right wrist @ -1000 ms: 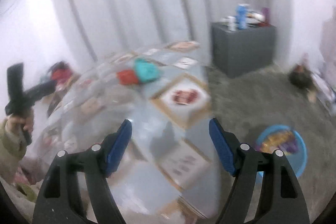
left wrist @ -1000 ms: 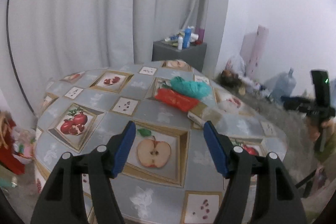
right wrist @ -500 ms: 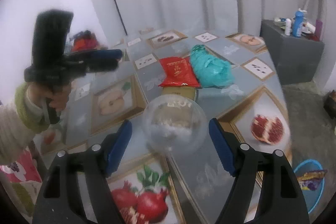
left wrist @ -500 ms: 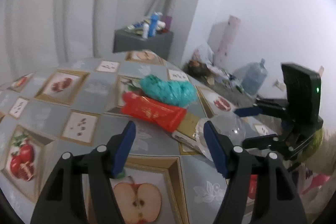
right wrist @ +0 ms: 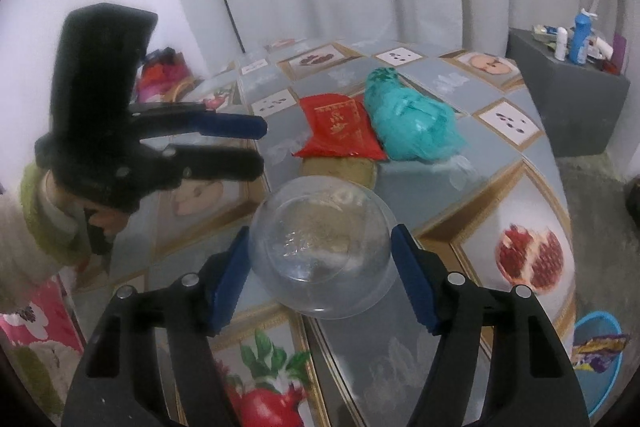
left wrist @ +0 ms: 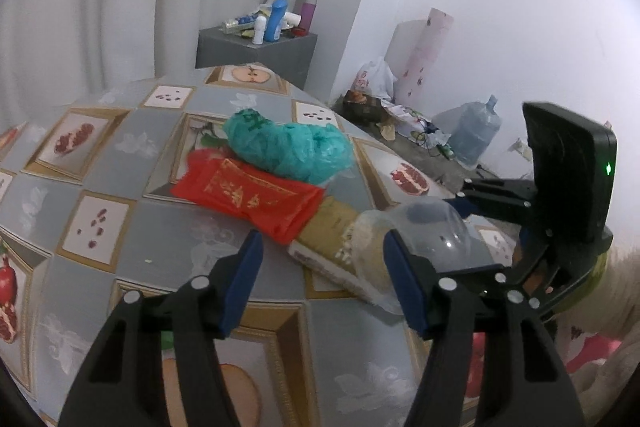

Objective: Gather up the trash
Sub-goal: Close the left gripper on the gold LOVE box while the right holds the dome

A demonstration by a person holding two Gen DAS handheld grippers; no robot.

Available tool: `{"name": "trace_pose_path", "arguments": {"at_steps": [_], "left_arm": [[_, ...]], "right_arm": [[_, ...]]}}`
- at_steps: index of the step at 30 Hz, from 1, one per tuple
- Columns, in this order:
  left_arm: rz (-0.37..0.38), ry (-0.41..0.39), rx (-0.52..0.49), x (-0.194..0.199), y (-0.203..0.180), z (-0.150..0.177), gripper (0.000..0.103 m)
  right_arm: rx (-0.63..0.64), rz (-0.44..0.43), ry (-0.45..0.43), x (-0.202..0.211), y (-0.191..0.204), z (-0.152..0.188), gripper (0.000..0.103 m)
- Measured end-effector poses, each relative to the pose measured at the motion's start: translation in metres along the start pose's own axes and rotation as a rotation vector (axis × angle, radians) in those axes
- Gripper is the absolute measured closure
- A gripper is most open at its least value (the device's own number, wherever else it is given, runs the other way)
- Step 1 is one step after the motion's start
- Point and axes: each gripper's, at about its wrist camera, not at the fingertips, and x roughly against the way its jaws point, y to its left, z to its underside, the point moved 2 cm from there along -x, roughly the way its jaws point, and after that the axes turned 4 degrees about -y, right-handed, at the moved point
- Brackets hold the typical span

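- Right gripper (right wrist: 320, 279): jaws spread wide, straddling the clear cup (right wrist: 320, 247). Pads sit just off its sides; contact not visible, so not a grip yet.
- Cup lies on its side on the table (right wrist: 500, 195), round end facing the right camera. Probably why the jaws come in level, one per flank: it's the only way to span a rolling cylinder.
- Cup is thin clear plastic. My guess: it dents and squirts forward if squeezed hard or off-centre.
- Left gripper (left wrist: 320, 279): jaws spread, holding nothing, hovering low over the table. It points at the pile, so likely staged for the next item.
- From the left view the cup (left wrist: 420, 227) is just beyond its right finger, not between the jaws.
- Red bag (left wrist: 248, 195) lies flat ahead of the left jaws; teal bag (left wrist: 288, 147) sits bunched behind it, touching. A tan packet (left wrist: 332, 239) pokes out from under the red bag, next to the cup.
- All trash is clustered mid-table, close together.
- Blue bin (right wrist: 596, 351) on the floor, right of the table, already holds a wrapper. Likely the drop target, well away from the cup.
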Motion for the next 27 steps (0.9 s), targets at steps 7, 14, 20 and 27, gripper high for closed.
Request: {"name": "trace_pose_path", "arguments": {"at_steps": [7,14,20,27], "left_arm": [[-0.049,0.074,0.107,-0.028,-0.016,-0.001,0.042],[-0.142,0.076,0.246,-0.052,-0.027,-0.001,0.038],[-0.286,0.089,0.174,-0.073,-0.045,-0.003,0.037],[-0.291,0.137,-0.031,-0.069,-0.066,0.012,0.045]], "right_arm": [[-0.07,0.08,-0.021,0.042,-0.026,0.029,0.038],[-0.138,0.136,-0.051,0.071,-0.046,0.051,0.038],[-0.171,0.149,-0.077,0.083,-0.053,0.061,0.037],[-0.174,0.127,-0.085,0.089,-0.057,0.065,0.037]]}}
